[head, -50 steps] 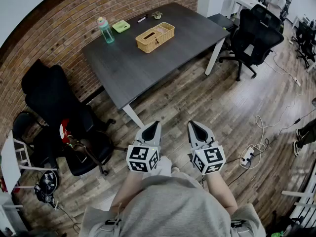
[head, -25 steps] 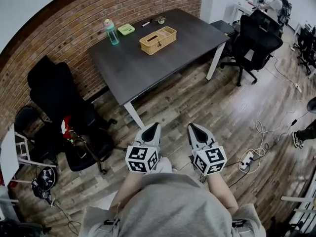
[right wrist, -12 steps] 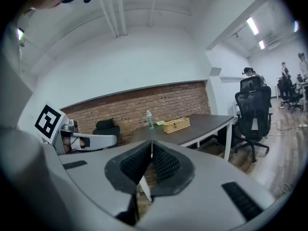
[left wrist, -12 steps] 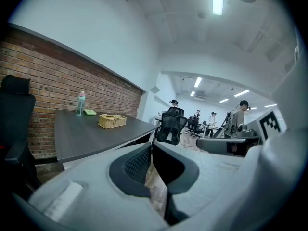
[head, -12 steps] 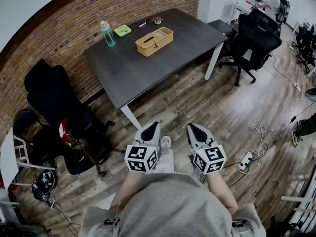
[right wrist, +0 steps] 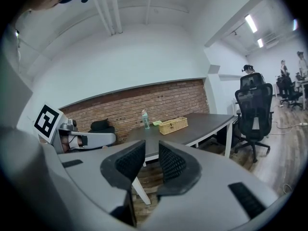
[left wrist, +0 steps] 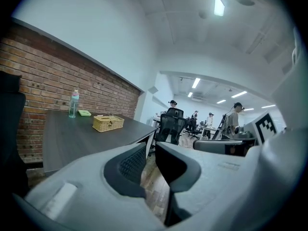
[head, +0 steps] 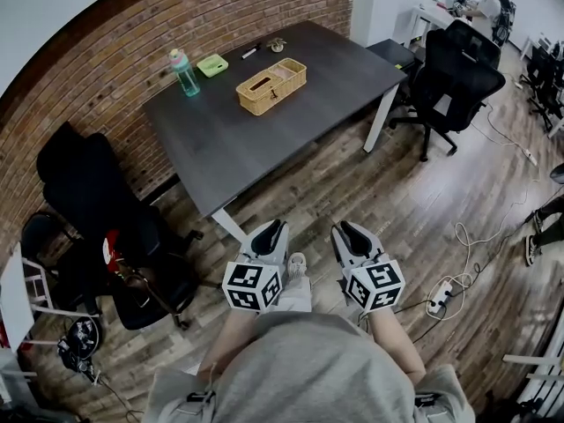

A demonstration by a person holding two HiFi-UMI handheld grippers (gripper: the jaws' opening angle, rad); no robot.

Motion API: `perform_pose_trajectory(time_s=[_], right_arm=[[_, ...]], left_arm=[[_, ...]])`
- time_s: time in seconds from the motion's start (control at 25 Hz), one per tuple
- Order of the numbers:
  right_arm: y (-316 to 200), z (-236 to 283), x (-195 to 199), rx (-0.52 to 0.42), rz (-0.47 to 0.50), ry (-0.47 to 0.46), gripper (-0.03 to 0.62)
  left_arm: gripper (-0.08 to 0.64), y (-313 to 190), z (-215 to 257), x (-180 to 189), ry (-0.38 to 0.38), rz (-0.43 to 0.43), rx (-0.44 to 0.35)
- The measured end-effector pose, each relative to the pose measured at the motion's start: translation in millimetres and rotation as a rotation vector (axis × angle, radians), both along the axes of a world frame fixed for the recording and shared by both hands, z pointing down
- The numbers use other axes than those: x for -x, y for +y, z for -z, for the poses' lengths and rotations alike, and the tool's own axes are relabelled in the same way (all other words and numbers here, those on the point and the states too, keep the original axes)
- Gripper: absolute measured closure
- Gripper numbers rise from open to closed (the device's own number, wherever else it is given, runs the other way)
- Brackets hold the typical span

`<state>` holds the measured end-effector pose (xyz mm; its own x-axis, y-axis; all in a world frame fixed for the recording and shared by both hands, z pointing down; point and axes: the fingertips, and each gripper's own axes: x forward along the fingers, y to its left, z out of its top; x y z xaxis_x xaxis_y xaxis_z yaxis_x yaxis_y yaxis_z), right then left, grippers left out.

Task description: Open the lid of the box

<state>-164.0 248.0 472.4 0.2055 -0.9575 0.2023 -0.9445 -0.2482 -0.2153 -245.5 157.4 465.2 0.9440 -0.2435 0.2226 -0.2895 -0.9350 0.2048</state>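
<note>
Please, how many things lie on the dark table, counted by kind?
wicker box: 1
bottle: 1
green tray: 1
pen: 1
small object, too small to tell what it is: 1
Total: 5

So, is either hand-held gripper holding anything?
Nothing. The left hand-held gripper and right hand-held gripper are empty; their jaws have just been opening, nothing between them.

Tan woven box [head: 271, 86], dark grey table [head: 233, 144], red brick wall [head: 106, 51].
</note>
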Motion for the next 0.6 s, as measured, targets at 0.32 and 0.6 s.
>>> perform_pose_trajectory(time_s=[0.32, 0.6], right_arm=[[-51, 10, -55, 0.002, -0.006, -0.002, 0.478], [-102, 17, -97, 0.017, 0.012, 0.005, 0.446]], left_arm=[[0.472, -51, 4, -52, 0.006, -0.013, 0.008], [0.439, -103, 12, -91, 0.012, 0.001, 0.005]])
